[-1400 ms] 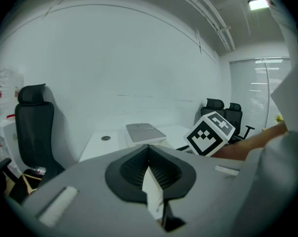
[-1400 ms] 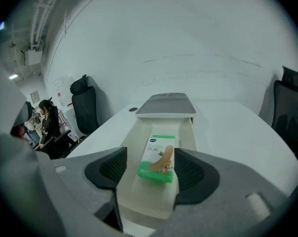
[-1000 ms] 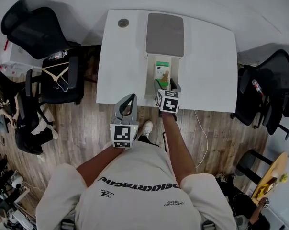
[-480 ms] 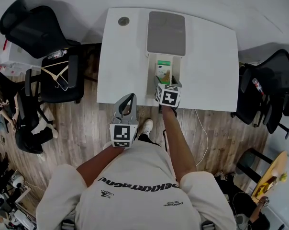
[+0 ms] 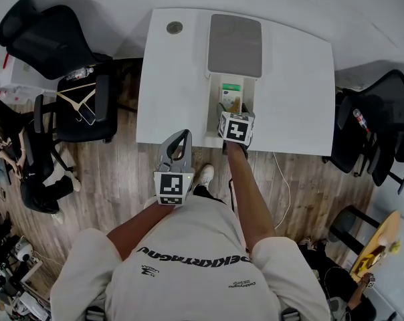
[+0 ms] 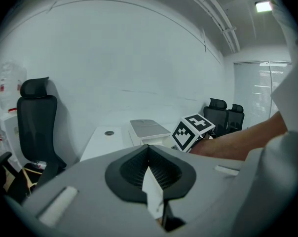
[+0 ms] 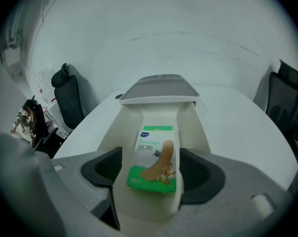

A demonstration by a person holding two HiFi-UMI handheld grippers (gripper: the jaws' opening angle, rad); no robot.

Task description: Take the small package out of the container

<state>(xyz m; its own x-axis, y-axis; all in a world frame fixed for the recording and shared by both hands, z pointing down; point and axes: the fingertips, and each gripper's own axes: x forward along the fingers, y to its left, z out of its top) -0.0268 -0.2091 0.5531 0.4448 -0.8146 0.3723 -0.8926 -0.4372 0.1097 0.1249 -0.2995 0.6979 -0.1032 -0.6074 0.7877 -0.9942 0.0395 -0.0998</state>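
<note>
Bandage box [image 7: 154,157]: flat between container [image 7: 127,127] walls | my right gripper [image 7: 151,168]: jaws just opened, astride it, untouched | left gripper [image 6: 149,169]: clenched | white table [image 5: 289,92]

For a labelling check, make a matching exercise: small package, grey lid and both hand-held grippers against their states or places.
1 small package
2 grey lid
3 left hand-held gripper
4 right hand-held gripper

A jaws together
B jaws apart
C lying in the open container
D at the container's far end

Pairs: 1-C, 2-D, 3-A, 4-B. The right one's jaws have just been opening, the package between them.
</note>
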